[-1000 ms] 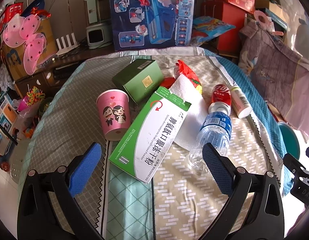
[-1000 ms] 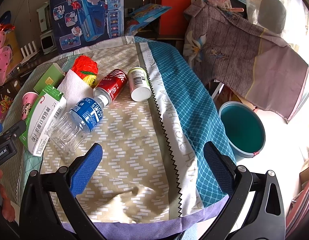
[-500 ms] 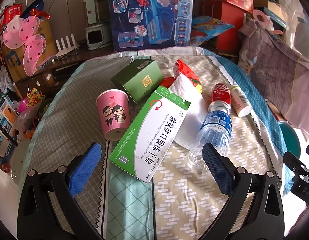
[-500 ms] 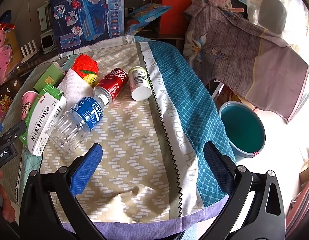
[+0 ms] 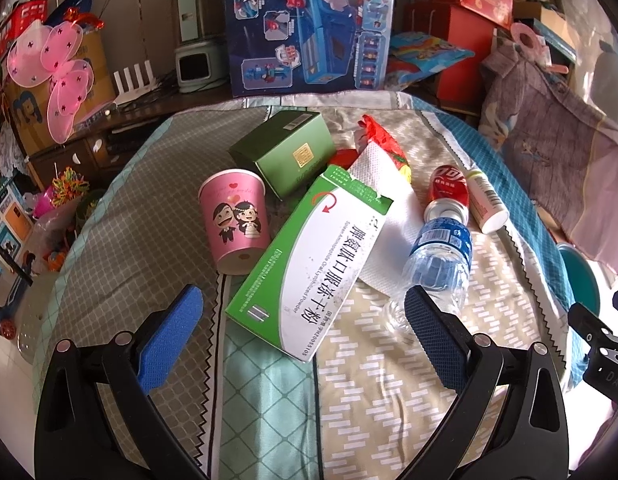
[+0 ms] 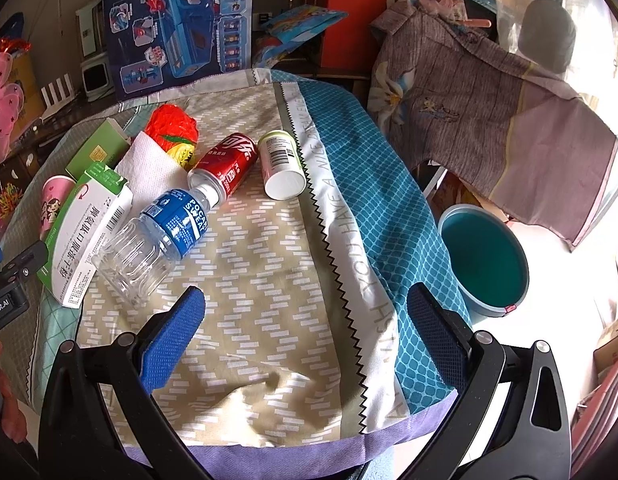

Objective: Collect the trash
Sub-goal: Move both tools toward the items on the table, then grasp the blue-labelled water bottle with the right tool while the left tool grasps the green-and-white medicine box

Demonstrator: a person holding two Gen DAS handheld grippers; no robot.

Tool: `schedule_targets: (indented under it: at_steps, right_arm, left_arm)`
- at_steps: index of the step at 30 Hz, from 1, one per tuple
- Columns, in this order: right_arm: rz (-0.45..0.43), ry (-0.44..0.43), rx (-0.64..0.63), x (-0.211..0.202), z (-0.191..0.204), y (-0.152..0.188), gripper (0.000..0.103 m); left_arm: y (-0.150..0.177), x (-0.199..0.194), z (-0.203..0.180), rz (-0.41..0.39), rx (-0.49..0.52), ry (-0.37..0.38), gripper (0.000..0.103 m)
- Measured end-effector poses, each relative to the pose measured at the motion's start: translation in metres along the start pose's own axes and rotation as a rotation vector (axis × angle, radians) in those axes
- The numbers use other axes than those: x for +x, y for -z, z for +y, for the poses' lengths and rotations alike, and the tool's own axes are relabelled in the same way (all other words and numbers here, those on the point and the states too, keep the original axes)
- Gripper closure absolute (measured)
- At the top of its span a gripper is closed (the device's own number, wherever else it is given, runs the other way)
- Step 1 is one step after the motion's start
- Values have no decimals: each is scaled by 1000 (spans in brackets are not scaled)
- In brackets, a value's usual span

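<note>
A patchwork cloth (image 6: 269, 280) carries a cup (image 5: 233, 220), two boxes (image 5: 309, 256), tissue (image 5: 389, 216), wrapper (image 6: 173, 128), bottle (image 6: 157, 240) and two cans (image 6: 225, 162).

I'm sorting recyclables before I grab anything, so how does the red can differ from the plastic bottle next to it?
The red can is opaque metal; the plastic bottle is clear with a blue label. The can is shorter; the bottle is longer. The can lies farther back on the cloth, the bottle nearer the grippers, its cap end right at the can's top. Both lie on their sides, angled the same way.
</note>
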State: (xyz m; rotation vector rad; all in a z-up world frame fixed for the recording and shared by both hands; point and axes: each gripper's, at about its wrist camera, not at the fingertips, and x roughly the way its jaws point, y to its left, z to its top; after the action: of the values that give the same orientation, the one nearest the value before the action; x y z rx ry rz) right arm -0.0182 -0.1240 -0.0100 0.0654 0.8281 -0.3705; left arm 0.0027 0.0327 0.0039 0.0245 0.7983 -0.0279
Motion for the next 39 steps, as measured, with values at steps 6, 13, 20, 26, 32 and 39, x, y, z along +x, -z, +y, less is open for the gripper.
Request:
schedule_targets:
  at_steps: [6,13,20,26,32,39]
  right_arm:
    - [18,-8,25,2,-2,-2,6]
    - [44,-21,40,9,5,-12,6]
    - [71,-41,93,15,9,-21,6]
    - [152,-132,91,35,45,-38,6]
    - [216,-194,81,58,82,-52,6]
    - [345,-283,156,94,95,-50,8]
  left_arm:
    - [1,0,14,-41,13,35,2]
    - [1,3,24,-87,43,87,2]
    - [2,14,31,-63,112,118,2]
    - [-7,29,55,-56,89,59,2]
    - [-13,49,91,-5,50,111,2]
    - [-22,55,80,-3,148,154,2]
